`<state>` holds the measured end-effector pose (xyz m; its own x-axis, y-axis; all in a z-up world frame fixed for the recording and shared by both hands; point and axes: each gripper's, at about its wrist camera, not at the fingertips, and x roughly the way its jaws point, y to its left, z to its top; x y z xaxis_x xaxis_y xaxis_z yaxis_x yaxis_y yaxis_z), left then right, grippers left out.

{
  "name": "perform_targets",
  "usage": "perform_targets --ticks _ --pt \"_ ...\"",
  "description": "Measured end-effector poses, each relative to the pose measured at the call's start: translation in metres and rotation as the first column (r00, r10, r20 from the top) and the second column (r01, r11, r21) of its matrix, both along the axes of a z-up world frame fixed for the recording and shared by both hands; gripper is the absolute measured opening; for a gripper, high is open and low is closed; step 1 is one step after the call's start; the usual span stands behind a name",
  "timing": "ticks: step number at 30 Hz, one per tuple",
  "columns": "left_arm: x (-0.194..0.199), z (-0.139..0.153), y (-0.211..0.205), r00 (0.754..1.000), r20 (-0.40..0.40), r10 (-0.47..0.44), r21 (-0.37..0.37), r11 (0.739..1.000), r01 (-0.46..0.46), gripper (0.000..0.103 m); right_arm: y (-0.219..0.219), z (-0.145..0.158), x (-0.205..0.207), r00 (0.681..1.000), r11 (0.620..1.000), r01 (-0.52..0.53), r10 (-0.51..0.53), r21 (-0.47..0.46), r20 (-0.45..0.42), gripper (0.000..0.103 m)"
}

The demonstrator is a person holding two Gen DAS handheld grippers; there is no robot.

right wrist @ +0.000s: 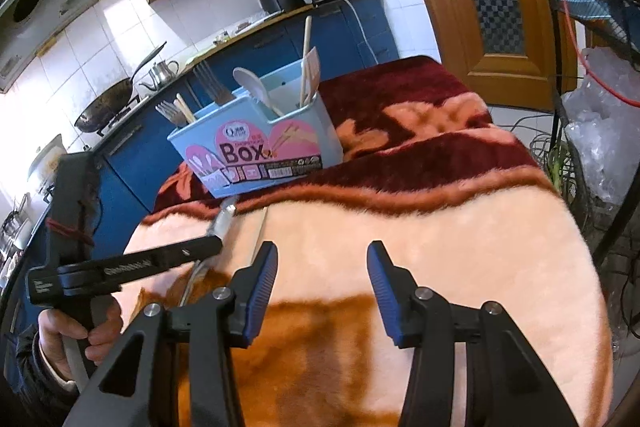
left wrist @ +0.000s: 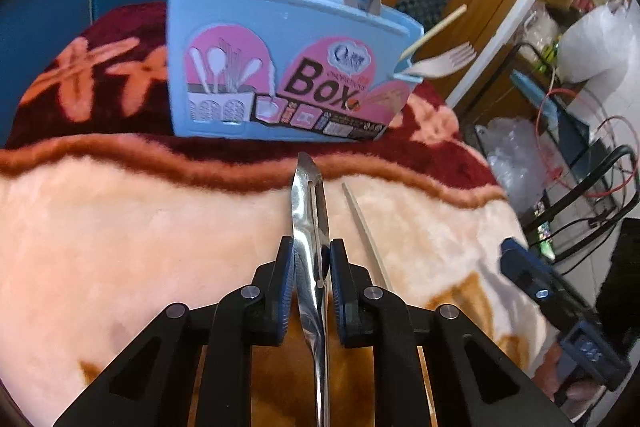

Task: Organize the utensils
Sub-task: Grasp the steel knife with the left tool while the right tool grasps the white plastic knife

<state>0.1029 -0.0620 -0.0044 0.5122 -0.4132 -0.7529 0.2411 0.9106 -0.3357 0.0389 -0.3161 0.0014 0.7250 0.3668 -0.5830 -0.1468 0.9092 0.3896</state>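
**Carrying the steel utensil to the box**

Gripping a shiny metal utensil (left wrist: 310, 223) edge-on, the left gripper (left wrist: 312, 267) has its blue pads (left wrist: 287, 291) closed on the flat of the metal, with the working end sticking out ahead of the fingertips and the handle running back beneath the tool. It looks like a peeler or slotted blade, though I cannot tell for certain. Straight ahead of the tool, on the dark red band of the blanket (left wrist: 120, 247), stands the blue utensil box (left wrist: 280, 67), already holding forks, a spoon and chopsticks.

Just to the right of the held piece, a single pale chopstick (left wrist: 366, 231) lies on the blanket, apart from the grip.

The right gripper (right wrist: 322, 287) hangs with its jaws spread wide and nothing between them, over bare blanket.

To do this step well, I would lift the utensil clear of the plush pile first, then tip it upright over a free compartment. The smooth steel may slip or pivot between the pads, so a firm squeeze and a slow wrist turn seem wise. Release only once its lower end is inside the box walls.
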Motion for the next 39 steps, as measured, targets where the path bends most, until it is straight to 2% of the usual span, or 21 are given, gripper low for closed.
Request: perform_targets --ticks 9,10,12,15,16,17,21,25,34,36,37,39 --pt "-0.018 0.034 0.022 0.986 0.152 0.067 -0.007 0.998 -0.067 0.017 0.035 -0.001 0.017 0.994 0.995 -0.084 0.080 -0.050 -0.074 0.050" --pt "-0.019 0.038 0.025 0.983 0.166 0.075 -0.003 0.997 -0.076 0.015 0.039 -0.001 0.020 0.992 0.993 -0.097 0.091 -0.061 -0.083 0.050" --pt "-0.020 0.045 0.034 0.977 0.195 0.088 -0.008 0.996 -0.088 0.004 0.049 -0.001 0.025 0.987 0.988 -0.130 0.121 -0.080 -0.108 0.050" --pt "-0.019 0.053 0.044 0.969 0.225 0.104 -0.022 0.995 -0.102 0.004 0.063 -0.004 0.036 0.970 0.975 -0.198 0.181 -0.101 -0.161 0.050" --pt "-0.020 0.054 0.046 0.966 0.234 0.108 -0.022 0.994 -0.106 0.004 0.067 -0.005 0.039 0.966 0.972 -0.209 0.189 -0.107 -0.175 0.047" --pt "-0.020 0.055 0.049 0.964 0.240 0.110 -0.025 0.994 -0.107 0.004 0.070 -0.006 0.042 0.962 0.969 -0.221 0.198 -0.112 -0.188 0.040" --pt "-0.022 0.058 0.055 0.961 0.253 0.111 -0.045 0.994 -0.103 0.004 0.084 -0.009 0.053 0.947 0.957 -0.258 0.223 -0.133 -0.230 0.030" --pt "-0.025 0.060 0.060 0.950 0.285 0.126 -0.044 0.992 -0.118 0.004 0.093 -0.012 0.064 0.930 0.951 -0.286 0.246 -0.119 -0.271 0.029" --pt "-0.024 0.066 0.072 0.931 0.336 0.140 -0.060 0.990 -0.127 0.004 0.112 -0.015 0.078 0.917 0.930 -0.308 0.235 -0.199 -0.322 0.028" --pt "-0.024 0.071 0.073 0.926 0.352 0.135 -0.069 0.991 -0.118 0.004 0.112 -0.016 0.078 0.920 0.929 -0.300 0.223 -0.214 -0.321 0.020" --pt "-0.024 0.075 0.073 0.920 0.368 0.135 -0.073 0.991 -0.116 0.004 0.113 -0.016 0.079 0.923 0.930 -0.293 0.215 -0.222 -0.319 0.012" --pt "-0.024 0.084 0.073 0.906 0.402 0.136 -0.075 0.991 -0.115 0.004 0.111 -0.016 0.078 0.927 0.935 -0.284 0.211 -0.214 -0.309 0.010"
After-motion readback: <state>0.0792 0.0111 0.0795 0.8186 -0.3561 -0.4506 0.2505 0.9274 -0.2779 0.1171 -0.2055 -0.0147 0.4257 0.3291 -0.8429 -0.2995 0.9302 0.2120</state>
